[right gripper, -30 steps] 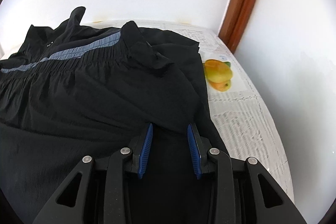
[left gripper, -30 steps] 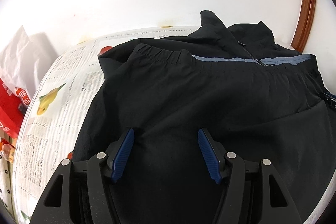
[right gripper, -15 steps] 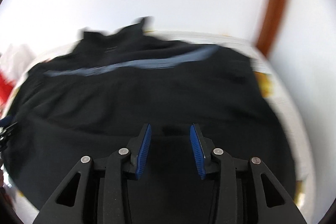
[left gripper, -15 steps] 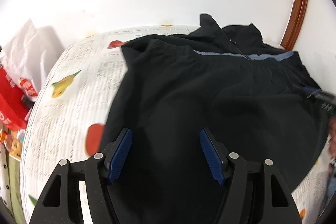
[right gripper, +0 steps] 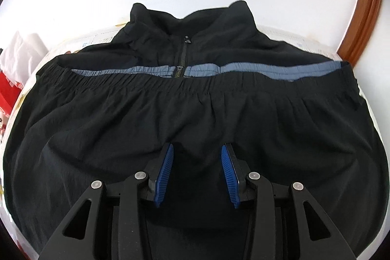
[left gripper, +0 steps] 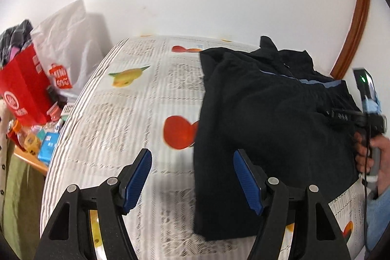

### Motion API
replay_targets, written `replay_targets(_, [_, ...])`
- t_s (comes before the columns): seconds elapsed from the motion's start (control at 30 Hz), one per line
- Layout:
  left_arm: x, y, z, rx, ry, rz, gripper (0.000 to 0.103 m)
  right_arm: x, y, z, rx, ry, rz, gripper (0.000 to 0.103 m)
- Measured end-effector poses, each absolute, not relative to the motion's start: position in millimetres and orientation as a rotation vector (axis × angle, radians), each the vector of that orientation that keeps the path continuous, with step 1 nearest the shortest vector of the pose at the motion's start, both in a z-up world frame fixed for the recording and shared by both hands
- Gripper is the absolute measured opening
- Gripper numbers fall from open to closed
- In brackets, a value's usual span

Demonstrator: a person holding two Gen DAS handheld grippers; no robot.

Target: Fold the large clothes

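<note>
The surface point(left gripper: 136, 113), covered with a cloth printed like newspaper with fruits, carries my black jacket point(right gripper: 195, 128), which lies folded with its elastic hem brought up near the grey-blue stripe point(right gripper: 256, 68) and the collar toward the wall. I judge this jacket to be light, thin and very soft, a little slippery like nylon, so it will sag and slide if I lift it from one point only; I think the best places to take hold are the two lower corners or the side edges, where the layers are doubled, and not the smooth middle. The zipper point(right gripper: 183, 52) is the only hard part and I would avoid pinching it. My left gripper point(left gripper: 192, 177) stands wide apart over the left edge of the jacket, its jaws have just been opening and nothing is between them. My right gripper point(right gripper: 196, 173) is partly open above the jacket's middle, and no fabric is pinched in it. Beside the surface, a red paper bag point(left gripper: 24, 89) holds dark clothes, and a white plastic bag point(left gripper: 68, 40) stands behind it; what is inside that one I cannot tell.
</note>
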State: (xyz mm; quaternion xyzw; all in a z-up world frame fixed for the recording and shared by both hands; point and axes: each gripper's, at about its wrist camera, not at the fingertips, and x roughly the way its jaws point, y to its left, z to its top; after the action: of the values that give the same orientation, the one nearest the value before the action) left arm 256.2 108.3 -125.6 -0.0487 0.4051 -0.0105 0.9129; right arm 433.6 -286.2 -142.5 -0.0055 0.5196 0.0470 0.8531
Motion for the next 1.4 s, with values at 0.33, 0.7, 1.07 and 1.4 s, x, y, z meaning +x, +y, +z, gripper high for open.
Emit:
replay_targets(0.33, [224.8,125.2,-127.5,-0.169,0.827,-0.015,0.067,319.9,-279.1,-126.4,-0.051,1.066,0.143,0.04])
replay_targets(0.7, [190.1,133.5,-131.5,-0.178,0.847,0.02,0.067,243.6,-291.7,-121.3,-0.002,1.067,0.148,0.04])
replay_targets(1.07, [167.9,158.4,-143.6,-0.182,0.896,0.086,0.068,226.7,-219.1,-96.2,-0.15,0.972,0.322,0.043])
replay_targets(1.4, [144.3,192.1,-148.9,-0.201,0.902,0.137,0.069,203.4,-62.9,-114.0,-0.452,0.896,0.636,0.055])
